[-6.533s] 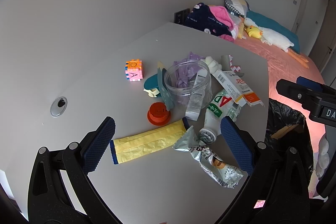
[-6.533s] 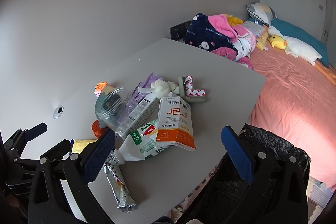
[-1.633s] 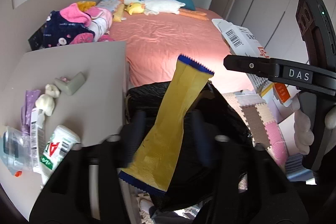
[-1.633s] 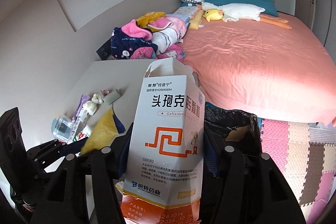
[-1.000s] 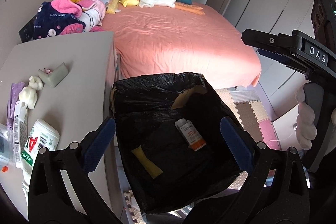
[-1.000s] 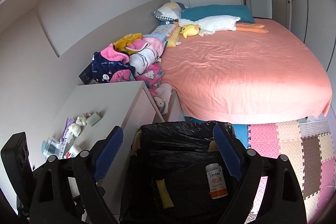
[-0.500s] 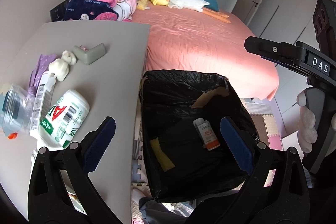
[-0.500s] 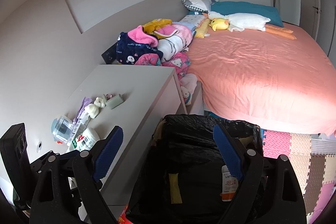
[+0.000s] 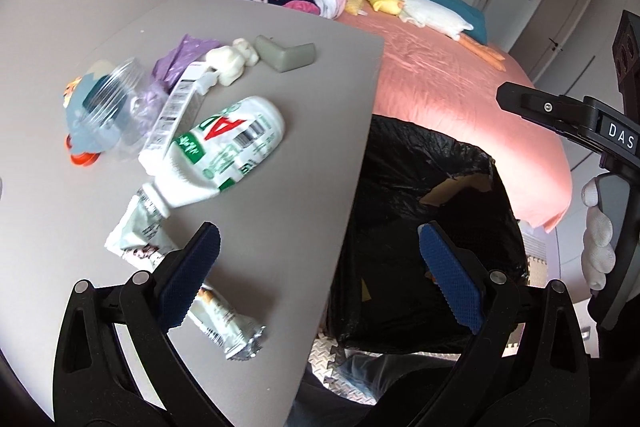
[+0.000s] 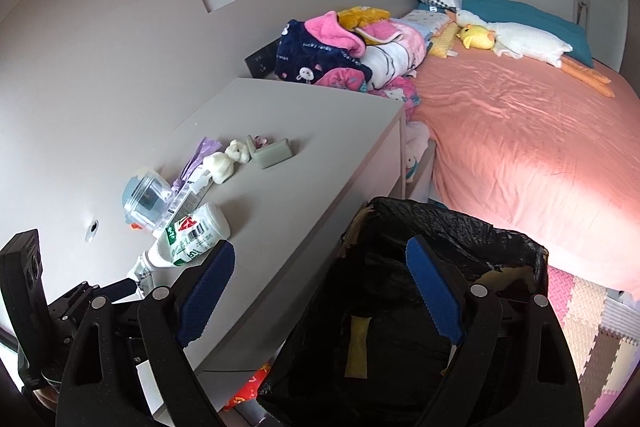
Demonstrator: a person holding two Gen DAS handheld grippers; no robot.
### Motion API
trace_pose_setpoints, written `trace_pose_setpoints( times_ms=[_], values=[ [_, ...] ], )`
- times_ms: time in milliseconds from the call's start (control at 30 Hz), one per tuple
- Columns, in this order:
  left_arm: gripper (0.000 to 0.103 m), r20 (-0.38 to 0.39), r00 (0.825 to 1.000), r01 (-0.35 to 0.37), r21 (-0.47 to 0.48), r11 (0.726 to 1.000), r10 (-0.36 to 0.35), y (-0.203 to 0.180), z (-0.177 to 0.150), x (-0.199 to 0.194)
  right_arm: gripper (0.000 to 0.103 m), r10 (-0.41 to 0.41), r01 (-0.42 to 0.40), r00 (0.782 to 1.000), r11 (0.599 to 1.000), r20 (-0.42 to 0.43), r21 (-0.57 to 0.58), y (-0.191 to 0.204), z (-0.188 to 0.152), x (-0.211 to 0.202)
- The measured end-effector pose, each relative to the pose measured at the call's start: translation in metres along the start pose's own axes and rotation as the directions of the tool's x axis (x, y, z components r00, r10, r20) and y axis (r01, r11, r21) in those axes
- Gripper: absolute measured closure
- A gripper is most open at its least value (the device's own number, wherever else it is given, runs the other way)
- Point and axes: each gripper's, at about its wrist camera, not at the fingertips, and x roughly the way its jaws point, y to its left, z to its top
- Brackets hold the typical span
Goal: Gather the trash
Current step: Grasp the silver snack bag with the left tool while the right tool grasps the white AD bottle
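My left gripper is open and empty above the grey table's right edge. Near it lie a silver foil wrapper and a white AD bottle on its side. A clear jar, a white box and purple wrap lie farther left. The black trash bin stands to the right of the table. My right gripper is open and empty over the bin, where a yellow wrapper lies.
A grey corner block and a white plush lump sit at the table's far side. A pink bed with piled clothes and a duck toy lies beyond. Foam mats cover the floor.
Both grippers let the yellow wrapper and the medicine box drop into the bin. Both have since swung left, back toward the table.
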Motion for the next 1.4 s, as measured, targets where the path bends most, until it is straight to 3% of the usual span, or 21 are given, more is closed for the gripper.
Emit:
trace_pose_setpoints(
  times_ms=[233,467,533,600,700,867,933,1033,1167,1400],
  values=[
    [0.006,-0.019,0.997,-0.079,-0.096,0.992,0.078,0.031,-0.014,0.001,0.015,0.034,-0.038,0.998,0.997,-0.057,-0.063,0.022,-0.003,0.019],
    [0.006,-0.08,0.988,-0.151,-0.244,0.958,0.135,0.065,-0.022,0.015,0.015,0.039,-0.054,0.996,0.983,-0.085,-0.178,0.051,-0.011,0.033],
    [0.009,-0.108,0.984,-0.163,-0.271,0.949,0.139,0.074,-0.023,0.022,0.015,0.044,-0.065,0.995,0.97,-0.095,-0.236,0.061,-0.012,0.037],
    [0.018,-0.133,0.983,-0.158,-0.297,0.942,0.123,0.083,-0.026,0.03,0.015,0.042,-0.072,0.993,0.952,-0.106,-0.299,0.071,-0.012,0.043],
    [0.029,-0.164,0.983,-0.136,-0.333,0.933,0.085,0.093,-0.028,0.038,0.015,0.027,-0.073,0.992,0.915,-0.12,-0.396,0.086,-0.013,0.052],
    [0.031,-0.157,0.983,-0.146,-0.316,0.937,0.1,0.094,-0.025,0.04,0.015,-0.008,-0.079,0.987,0.851,-0.163,-0.519,0.106,-0.016,0.071],
    [0.039,-0.157,0.981,-0.159,-0.307,0.938,0.115,0.095,-0.023,0.04,0.015,-0.012,-0.091,0.984,0.823,-0.178,-0.56,0.114,-0.018,0.078],
    [0.059,-0.15,0.981,-0.162,-0.313,0.936,0.119,0.101,-0.023,0.038,0.015,-0.004,-0.124,0.979,0.78,-0.203,-0.614,0.129,-0.018,0.088],
    [0.074,-0.144,0.984,-0.152,-0.337,0.929,0.108,0.111,-0.026,0.034,0.015,0.002,-0.159,0.974,0.712,-0.225,-0.684,0.15,-0.017,0.1],
    [0.079,-0.098,0.983,-0.181,-0.359,0.916,0.156,0.129,-0.03,0.003,0.015,0.028,-0.258,0.954,0.577,-0.298,-0.775,0.186,-0.016,0.125]
  ],
)
